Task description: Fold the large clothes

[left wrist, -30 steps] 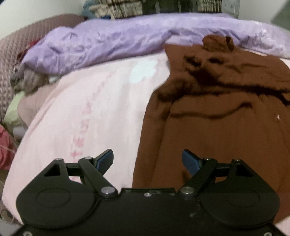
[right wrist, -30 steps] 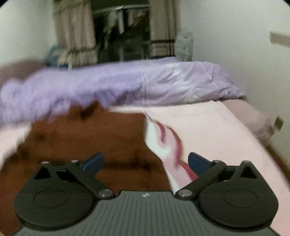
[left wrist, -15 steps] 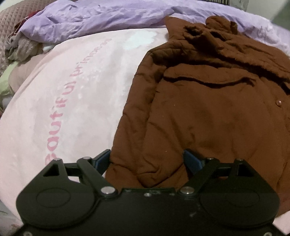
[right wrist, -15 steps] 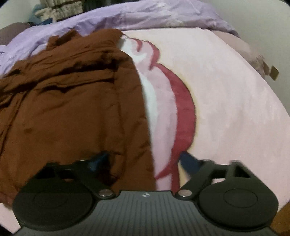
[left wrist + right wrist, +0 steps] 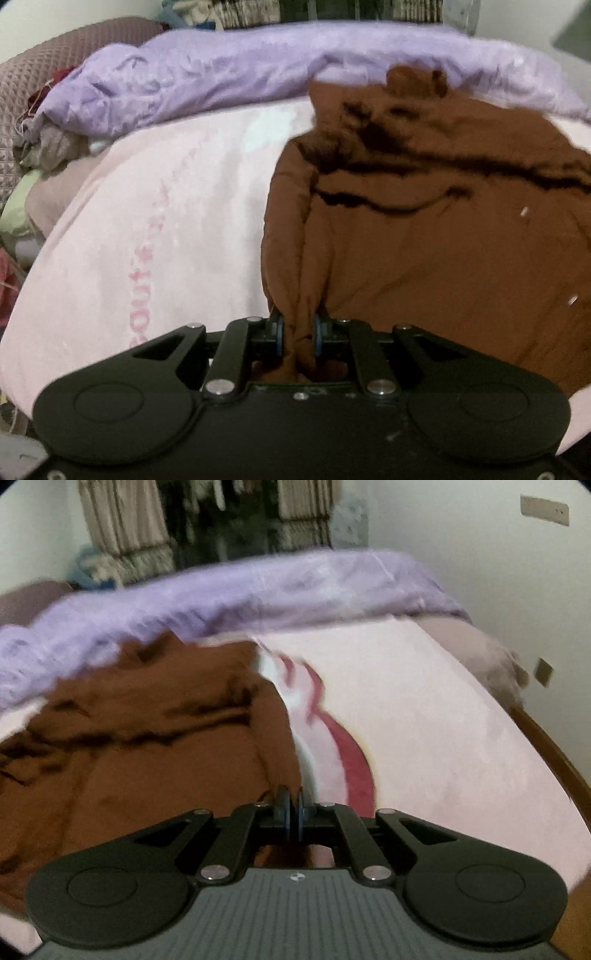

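Gripping the near hem of the brown coat (image 5: pixel 424 258) at both corners — left gripper (image 5: pixel 298 334) and right gripper (image 5: pixel 291 812) each clenched on a pinch of cloth — the folding looks barely begun, the coat lying rumpled on the pink blanket (image 5: pixel 166 221), its far end against the purple quilt (image 5: pixel 221 74).

We see dim, flat indoor light, no glare. Motion blur smears the purple quilt (image 5: pixel 229 590) and far room; fisheye bends edges, corners vignette. Dark fold shadows on the brown garment (image 5: pixel 424 229).
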The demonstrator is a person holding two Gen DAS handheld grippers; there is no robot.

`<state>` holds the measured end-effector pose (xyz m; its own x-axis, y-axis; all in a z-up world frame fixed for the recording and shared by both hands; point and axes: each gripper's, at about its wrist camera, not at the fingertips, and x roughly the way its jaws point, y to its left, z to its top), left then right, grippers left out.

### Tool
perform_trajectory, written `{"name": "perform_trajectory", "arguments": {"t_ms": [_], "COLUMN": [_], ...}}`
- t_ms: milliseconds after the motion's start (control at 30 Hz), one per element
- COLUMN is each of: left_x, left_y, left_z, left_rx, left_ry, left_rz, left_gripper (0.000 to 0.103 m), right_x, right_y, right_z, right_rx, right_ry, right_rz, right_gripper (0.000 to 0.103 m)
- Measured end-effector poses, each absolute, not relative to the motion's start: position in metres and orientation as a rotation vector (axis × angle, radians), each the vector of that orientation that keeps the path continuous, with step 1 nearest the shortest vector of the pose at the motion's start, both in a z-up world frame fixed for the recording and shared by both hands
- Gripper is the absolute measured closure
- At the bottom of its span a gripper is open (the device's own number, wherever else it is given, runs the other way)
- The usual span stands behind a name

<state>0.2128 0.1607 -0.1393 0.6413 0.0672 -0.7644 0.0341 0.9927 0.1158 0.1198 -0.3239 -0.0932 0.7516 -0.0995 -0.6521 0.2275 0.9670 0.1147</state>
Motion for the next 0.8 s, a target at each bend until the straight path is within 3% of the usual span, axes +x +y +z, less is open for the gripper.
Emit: {"name": "perform_trajectory", "arguments": {"t_ms": [100,167,233,300,333,367,500,600,800], "left_x": [0.218,0.215,0.211,0.199,0.189,0.184,0.180,0.187,0.193], "left_y": [0.161,0.161,0.159,0.152,0.146,0.141,0.119,0.093,0.046], "left_z": [-0.172,-0.175,-0.161,-0.134,-0.118,-0.108,-0.095,-0.112,-0.154], "left_rx": [0.126,0.134,0.132,0.161,0.195,0.215,0.142,0.115,0.148], "left_ry": [0.941,0.913,0.922,0.845,0.765,0.710,0.683,0.743,0.849], "left_rz": [0.045,0.067,0.077,0.055,0.034,0.026,-0.062,-0.131,-0.184], "left_gripper": [0.079,0.071,0.069,0.046,0.029,0.026,0.026,0.026,0.025], "right_x": [0.139,0.147,0.149,0.148,0.141,0.135,0.110,0.100,0.121], "right_y": [-0.326,-0.320,-0.305,-0.295,-0.290,-0.284,-0.249,-0.212,-0.141], "right_z": [-0.137,-0.161,-0.156,-0.139,-0.126,-0.112,-0.067,-0.059,-0.104], "right_rx": [0.193,0.152,0.053,-0.002,-0.019,-0.036,0.028,0.126,0.151], "right_ry": [0.826,0.863,0.894,0.902,0.843,0.774,0.560,0.502,0.660], "right_rz": [-0.234,-0.245,-0.265,-0.313,-0.343,-0.372,-0.309,-0.096,0.134], "right_gripper": [0.098,0.084,0.080,0.078,0.076,0.073,0.049,0.048,0.050]}}
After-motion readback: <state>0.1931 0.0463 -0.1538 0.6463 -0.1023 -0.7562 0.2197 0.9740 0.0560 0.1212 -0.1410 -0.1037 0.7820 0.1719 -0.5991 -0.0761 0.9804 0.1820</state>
